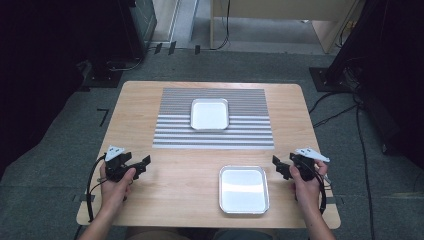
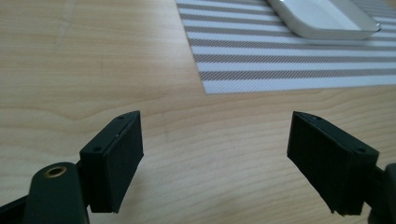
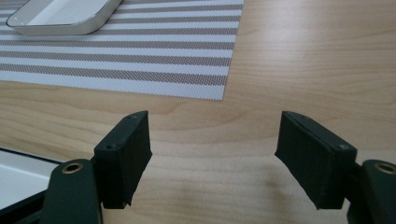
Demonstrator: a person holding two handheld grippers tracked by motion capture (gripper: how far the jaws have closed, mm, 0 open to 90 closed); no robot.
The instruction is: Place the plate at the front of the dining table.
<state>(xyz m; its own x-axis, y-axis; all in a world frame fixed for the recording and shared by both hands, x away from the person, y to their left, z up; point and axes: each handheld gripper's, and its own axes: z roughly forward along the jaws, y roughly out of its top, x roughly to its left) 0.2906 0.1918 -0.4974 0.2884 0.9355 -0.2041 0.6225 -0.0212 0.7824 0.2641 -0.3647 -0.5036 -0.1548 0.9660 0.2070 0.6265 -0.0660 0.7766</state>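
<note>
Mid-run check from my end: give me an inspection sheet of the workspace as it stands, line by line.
Surface: wooden table, with a striped placemat on its far half.
Job's things: far tray on the placemat, empty; near tray on bare wood at the front, empty.
Clutter: nothing seen.
Grippers: left gripper and right gripper both open, jaws wide apart over bare wood, holding nothing, one at each side of the table.
Cables: a black cable loops from the left gripper; floor cables run right of the table.
Surroundings: grey floor, dark equipment at both sides, wooden furniture beyond.
</note>
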